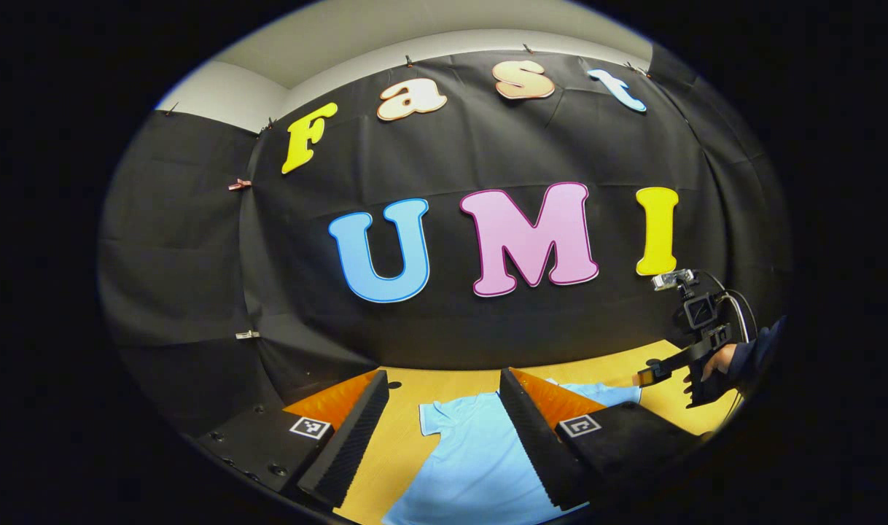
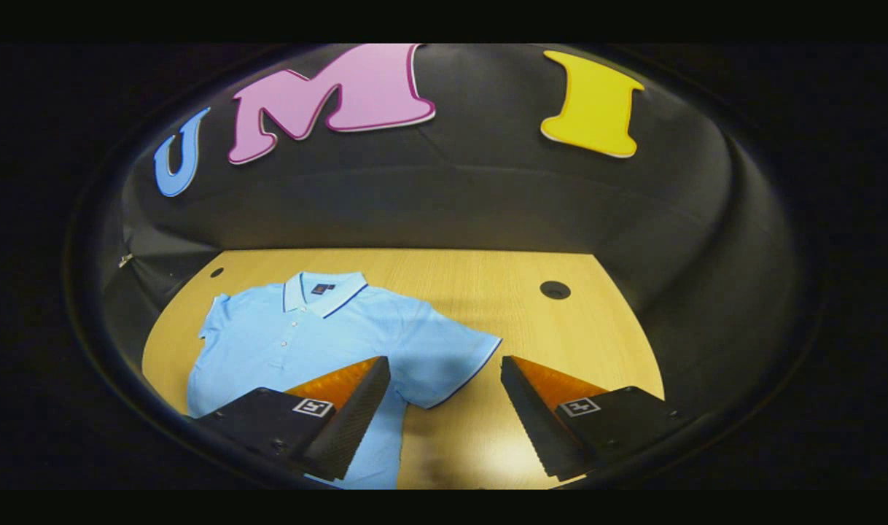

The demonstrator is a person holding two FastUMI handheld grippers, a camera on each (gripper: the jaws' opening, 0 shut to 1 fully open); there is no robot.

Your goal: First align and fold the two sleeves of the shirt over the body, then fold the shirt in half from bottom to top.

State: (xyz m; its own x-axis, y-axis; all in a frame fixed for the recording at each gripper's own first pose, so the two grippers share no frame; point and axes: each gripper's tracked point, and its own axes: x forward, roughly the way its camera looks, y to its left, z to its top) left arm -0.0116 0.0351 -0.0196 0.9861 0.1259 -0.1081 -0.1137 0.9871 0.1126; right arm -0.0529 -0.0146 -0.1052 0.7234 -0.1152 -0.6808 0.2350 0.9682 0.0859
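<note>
A light blue polo shirt [image 2: 305, 343] lies flat and face up on the wooden table [image 2: 575, 343], collar [image 2: 324, 286] toward the far wall and both short sleeves spread out. My right gripper [image 2: 444, 362] hovers open above the shirt's sleeve [image 2: 451, 357] on that side, holding nothing. My left gripper [image 1: 442, 373] is also open and empty, above the shirt [image 1: 473, 459], with the other sleeve [image 1: 433, 419] between its fingers. The left gripper view also shows the right gripper [image 1: 644, 378] at the right, held by a hand [image 1: 714, 363], near the shirt's far sleeve [image 1: 608, 394].
The table has round cable holes [image 2: 555, 289] [image 2: 216, 272] near its back edge. Black cloth walls close in the table at the back and sides. Bare wood lies to the right of the shirt [image 2: 561, 328].
</note>
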